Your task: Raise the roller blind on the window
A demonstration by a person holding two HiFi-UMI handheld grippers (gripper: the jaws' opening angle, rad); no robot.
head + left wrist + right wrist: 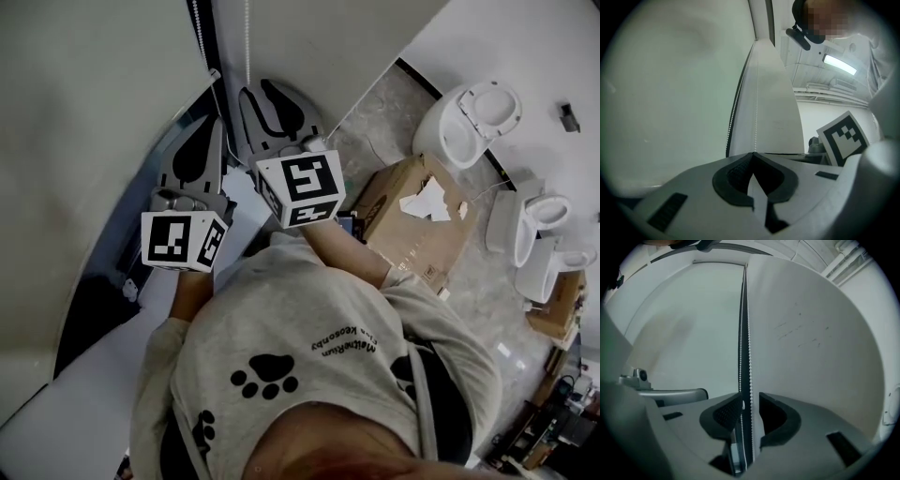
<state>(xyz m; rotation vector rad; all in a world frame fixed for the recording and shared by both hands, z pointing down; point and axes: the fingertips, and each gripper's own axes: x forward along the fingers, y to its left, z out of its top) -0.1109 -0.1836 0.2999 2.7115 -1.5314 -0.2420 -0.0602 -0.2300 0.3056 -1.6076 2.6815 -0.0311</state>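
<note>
The pale roller blind (84,141) fills the left of the head view, with its bead chain (247,37) hanging beside it. My left gripper (210,127) points at the blind's edge. In the left gripper view its jaws (752,154) meet at the tips, with one strand of the bead chain (756,117) running straight up out of them. A second strand (733,112) hangs free to the left. My right gripper (259,90) is beside it, slightly further in. Its jaws (751,399) stand apart, and both chain strands (749,357) pass between the pads without being pressed.
A pale panel (319,37) stands right of the chain. Behind the person on the tiled floor lie an open cardboard box (412,202) and several white toilets (469,117). A white sill (75,412) runs below the blind.
</note>
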